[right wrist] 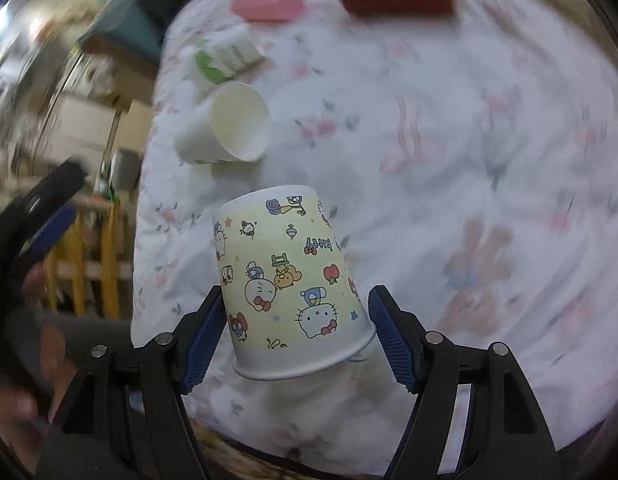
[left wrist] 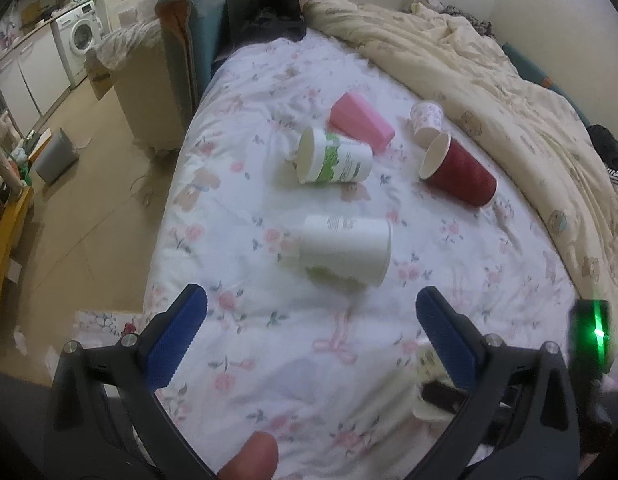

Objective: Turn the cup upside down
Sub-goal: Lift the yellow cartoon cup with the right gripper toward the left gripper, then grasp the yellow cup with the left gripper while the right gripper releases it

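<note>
A yellow cartoon-print paper cup [right wrist: 289, 288] stands upside down, slightly tilted, rim on the floral bedspread [right wrist: 449, 160], between the blue pads of my right gripper [right wrist: 297, 332]. The pads sit close at its rim; the jaws look slightly apart from it. A sliver of this cup [left wrist: 427, 360] shows behind my left gripper's right finger. My left gripper [left wrist: 311, 312] is open and empty above the bedspread [left wrist: 269, 320], short of a white paper cup [left wrist: 345, 246] lying on its side.
Lying on the bed are a green-print cup [left wrist: 335, 158], a pink cup [left wrist: 361, 120], a red cup [left wrist: 459, 170] and a small pink-patterned cup [left wrist: 427, 120]. A cream duvet [left wrist: 489, 80] is bunched at the right. The bed edge drops to the floor [left wrist: 89, 208] at left.
</note>
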### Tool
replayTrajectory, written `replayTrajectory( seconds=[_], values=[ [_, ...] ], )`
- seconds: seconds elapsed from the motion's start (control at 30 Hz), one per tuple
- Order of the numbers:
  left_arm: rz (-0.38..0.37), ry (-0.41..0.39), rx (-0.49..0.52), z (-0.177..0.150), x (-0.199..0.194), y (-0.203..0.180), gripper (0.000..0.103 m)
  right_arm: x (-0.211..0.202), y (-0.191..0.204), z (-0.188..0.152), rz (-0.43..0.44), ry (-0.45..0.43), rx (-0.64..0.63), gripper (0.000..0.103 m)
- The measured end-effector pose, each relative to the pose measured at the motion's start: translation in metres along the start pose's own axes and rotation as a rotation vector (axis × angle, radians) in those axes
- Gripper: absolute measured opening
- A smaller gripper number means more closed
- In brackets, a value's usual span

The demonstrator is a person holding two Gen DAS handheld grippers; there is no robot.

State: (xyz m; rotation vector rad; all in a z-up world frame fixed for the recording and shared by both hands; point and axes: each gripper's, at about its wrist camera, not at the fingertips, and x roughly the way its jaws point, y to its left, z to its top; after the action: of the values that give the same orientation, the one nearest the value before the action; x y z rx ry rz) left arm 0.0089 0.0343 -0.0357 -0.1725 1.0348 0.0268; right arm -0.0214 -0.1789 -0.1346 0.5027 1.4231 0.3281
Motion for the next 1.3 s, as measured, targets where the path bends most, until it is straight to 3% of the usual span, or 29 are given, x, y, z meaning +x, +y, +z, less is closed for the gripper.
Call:
replayTrajectory(
  seconds=[0.1,0.4,0.47,0.6,0.7,0.83,0.9,1.1,1.2,1.3],
  values=[
    [-0.001,0.034,-0.031,-0.009,0.003,0.006,0.103,0.016,-0.008,-0.004,0.022,0.011,0.079,0.074],
    [0.003,0.062,-0.046,-0.011,0.012,0.008,0.103,0.024,-0.016,0.000,0.024,0.017,0.117,0.080],
    [0.003,0.063,-0.044,-0.011,0.012,0.006,0.103,0.019,-0.017,0.000,0.022,0.018,0.109,0.093],
    [-0.002,0.065,-0.034,-0.010,0.013,0.001,0.103,-0.003,-0.012,0.000,0.004,0.024,0.029,0.094],
    [0.002,0.077,-0.026,-0.012,0.012,-0.002,0.103,-0.042,-0.012,0.004,-0.045,-0.052,-0.077,0.094],
    [-0.015,0.156,-0.039,-0.013,0.019,-0.012,0.103,-0.086,-0.024,0.007,-0.124,-0.180,-0.153,0.094],
    [-0.014,0.190,-0.040,-0.014,0.024,-0.021,0.103,-0.098,-0.039,0.008,-0.150,-0.226,-0.124,0.094],
    [-0.024,0.330,-0.076,-0.023,0.051,-0.052,0.102,-0.111,-0.071,0.012,-0.107,-0.281,0.031,0.094],
    [-0.010,0.423,-0.090,-0.030,0.071,-0.065,0.092,-0.117,-0.072,0.015,-0.097,-0.302,0.049,0.094],
    [-0.017,0.523,-0.134,-0.036,0.093,-0.075,0.088,-0.121,-0.079,0.019,-0.067,-0.310,0.071,0.094]
  ],
)
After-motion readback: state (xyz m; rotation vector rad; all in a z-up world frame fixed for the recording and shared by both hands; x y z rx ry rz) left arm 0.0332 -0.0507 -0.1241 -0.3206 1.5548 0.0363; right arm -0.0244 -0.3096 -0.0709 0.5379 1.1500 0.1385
